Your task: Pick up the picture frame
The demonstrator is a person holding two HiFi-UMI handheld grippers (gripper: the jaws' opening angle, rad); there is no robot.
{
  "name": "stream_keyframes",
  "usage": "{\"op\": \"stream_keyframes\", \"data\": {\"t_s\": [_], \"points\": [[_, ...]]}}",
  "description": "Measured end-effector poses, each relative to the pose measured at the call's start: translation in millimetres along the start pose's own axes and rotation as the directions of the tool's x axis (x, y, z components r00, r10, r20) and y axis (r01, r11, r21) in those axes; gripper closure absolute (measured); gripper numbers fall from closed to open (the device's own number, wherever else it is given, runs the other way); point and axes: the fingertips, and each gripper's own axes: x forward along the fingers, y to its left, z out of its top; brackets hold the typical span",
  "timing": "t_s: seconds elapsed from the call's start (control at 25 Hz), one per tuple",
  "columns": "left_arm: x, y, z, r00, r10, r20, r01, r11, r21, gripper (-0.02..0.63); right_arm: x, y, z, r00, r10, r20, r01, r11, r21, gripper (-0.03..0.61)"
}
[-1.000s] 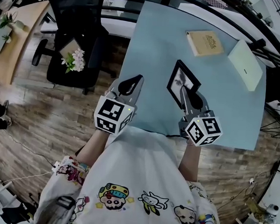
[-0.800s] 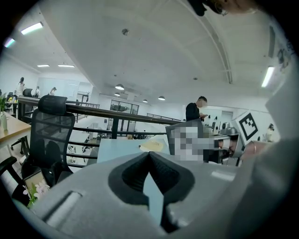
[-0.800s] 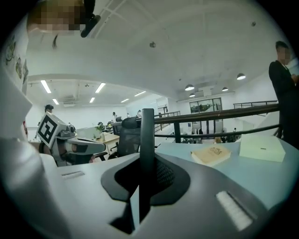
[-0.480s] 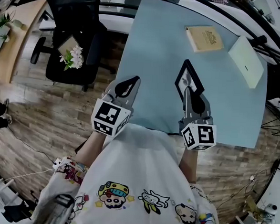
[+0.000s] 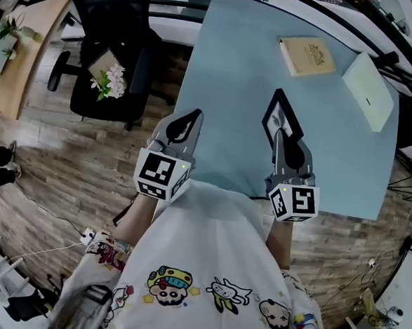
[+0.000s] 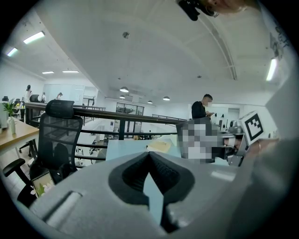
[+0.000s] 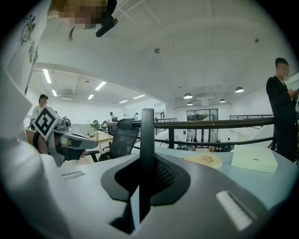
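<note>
We have the black rectangular picture frame pinched by its near edge in the right gripper. The jaws stand narrow, pressed on the thin moulding, and in the right gripper view the frame rises edge-on as a dark upright bar between them. From the head view the frame is tipped up on edge, its pale picture facing left. We judge this grip lets the thin rim be caught where a flat-lying frame would offer nothing to squeeze. Whether its far corner touches the surface we cannot tell. The left gripper hangs well to the left of the frame with its jaws together and nothing between them; we take it to be idle and kept clear of the lift. Under the frame spreads the pale blue tabletop, smooth and mostly bare. Beyond the frame lie a tan book-like box and, to the right of that, a flat cream box, both well apart from the frame. Far left of the frame a black office chair carries white flowers on its seat, on a wood-plank floor. A black railing bounds the table's far side, with an open, ceiling-lit office beyond.
</note>
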Motion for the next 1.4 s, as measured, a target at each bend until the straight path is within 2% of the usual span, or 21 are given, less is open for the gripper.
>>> {"op": "stream_keyframes", "data": {"t_s": [0.8,1.4], "points": [[5.0,3.9,-1.1,1.000,0.006,0.000,-0.006,1.000,-0.015,0.617,3.9,4.2,-4.6,1.000,0.029,-0.012,-0.029,1.000,-0.003,0.541],[2.7,8.4,-1.7,1.000,0.016,0.001,-0.016,1.000,-0.019,0.617,4.1,3.4,-8.0,0.999,0.020,-0.035,-0.019,1.000,0.023,0.543]]}}
